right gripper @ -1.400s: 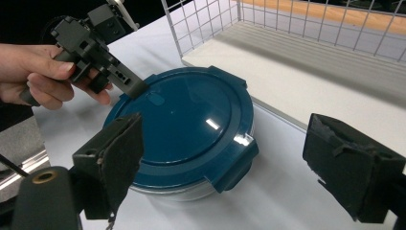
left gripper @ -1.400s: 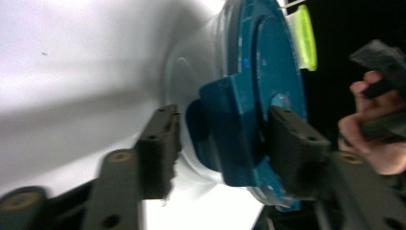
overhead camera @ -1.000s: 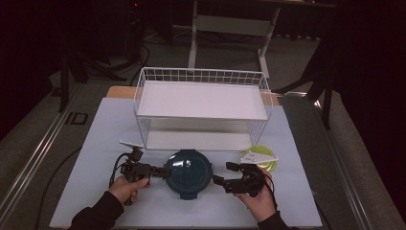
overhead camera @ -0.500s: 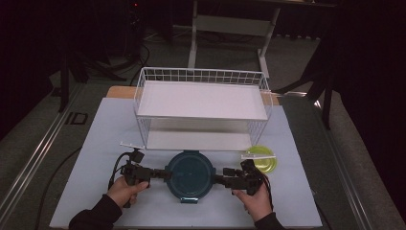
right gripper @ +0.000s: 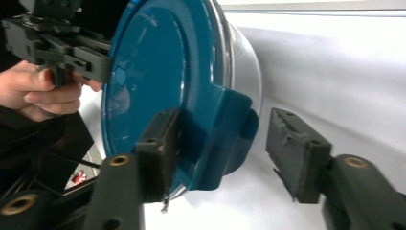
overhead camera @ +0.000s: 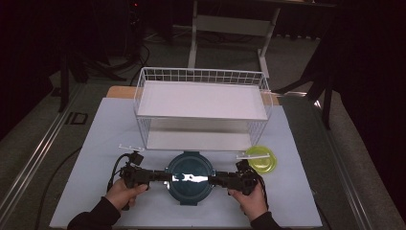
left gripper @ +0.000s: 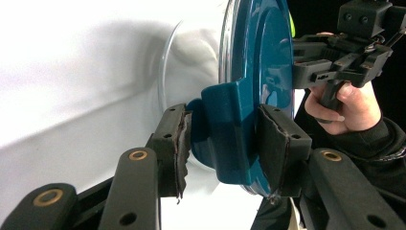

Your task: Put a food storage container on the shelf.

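Note:
A round clear container with a teal lid (overhead camera: 190,178) sits on the white table near the front edge, between my two grippers. My left gripper (overhead camera: 160,176) is shut on the lid's left latch tab (left gripper: 230,129), with both pads pressed against it. My right gripper (overhead camera: 218,181) is open around the opposite latch tab (right gripper: 225,134). One pad touches the lid side and the other stands apart with a gap. Across the lid, the left gripper view takes in the right gripper (left gripper: 335,57), and the right gripper view takes in the left gripper (right gripper: 57,43).
A white wire rack (overhead camera: 201,108) with two shelves stands just behind the container. A yellow-green round lid (overhead camera: 262,159) lies to the right, close behind my right hand. The table's front edge is just below the hands.
The right gripper has moved left from beside the yellow-green lid to the container's right latch. The container and the left gripper have shifted slightly toward the front edge.

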The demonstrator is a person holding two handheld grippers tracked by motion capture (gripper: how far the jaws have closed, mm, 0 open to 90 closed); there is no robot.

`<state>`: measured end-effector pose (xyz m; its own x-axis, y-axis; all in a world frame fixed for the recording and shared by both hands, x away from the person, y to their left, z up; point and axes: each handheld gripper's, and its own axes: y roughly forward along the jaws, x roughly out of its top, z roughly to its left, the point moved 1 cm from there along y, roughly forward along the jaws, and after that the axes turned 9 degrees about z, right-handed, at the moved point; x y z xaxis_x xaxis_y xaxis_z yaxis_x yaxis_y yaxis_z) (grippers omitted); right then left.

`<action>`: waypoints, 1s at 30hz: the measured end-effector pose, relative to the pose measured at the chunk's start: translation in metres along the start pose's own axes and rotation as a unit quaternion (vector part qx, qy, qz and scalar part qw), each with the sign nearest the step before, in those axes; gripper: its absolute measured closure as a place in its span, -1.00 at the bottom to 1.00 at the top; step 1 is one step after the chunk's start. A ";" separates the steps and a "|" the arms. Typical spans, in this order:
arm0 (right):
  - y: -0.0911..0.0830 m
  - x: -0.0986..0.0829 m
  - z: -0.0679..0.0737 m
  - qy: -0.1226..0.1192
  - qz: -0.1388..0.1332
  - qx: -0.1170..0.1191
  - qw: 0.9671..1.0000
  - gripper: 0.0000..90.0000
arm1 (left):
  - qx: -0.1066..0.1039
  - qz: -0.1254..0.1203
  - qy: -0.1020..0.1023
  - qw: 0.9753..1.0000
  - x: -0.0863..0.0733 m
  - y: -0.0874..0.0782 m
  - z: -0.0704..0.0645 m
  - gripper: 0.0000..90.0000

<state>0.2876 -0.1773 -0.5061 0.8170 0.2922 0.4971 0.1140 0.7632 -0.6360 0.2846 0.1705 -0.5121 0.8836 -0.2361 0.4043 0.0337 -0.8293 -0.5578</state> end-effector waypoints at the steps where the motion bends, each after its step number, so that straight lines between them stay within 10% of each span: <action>1: 0.000 0.000 0.000 -0.002 0.000 0.004 1.000 0.10 | 0.000 -0.001 0.000 1.000 0.000 0.000 0.000 0.23; 16: 0.006 0.001 -0.008 0.048 0.012 0.082 0.995 0.18 | -0.002 0.001 -0.012 1.000 -0.006 -0.002 0.004 0.23; 30: 0.001 -0.006 -0.002 0.063 0.014 0.077 0.995 0.24 | 0.017 -0.019 -0.029 0.999 -0.012 -0.001 -0.011 0.26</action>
<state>0.2841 -0.1794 -0.5107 0.8842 0.2470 0.3964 0.0103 0.8382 -0.5453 0.2693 0.1686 -0.5082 0.9071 -0.1734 0.3836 0.0830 -0.8196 -0.5668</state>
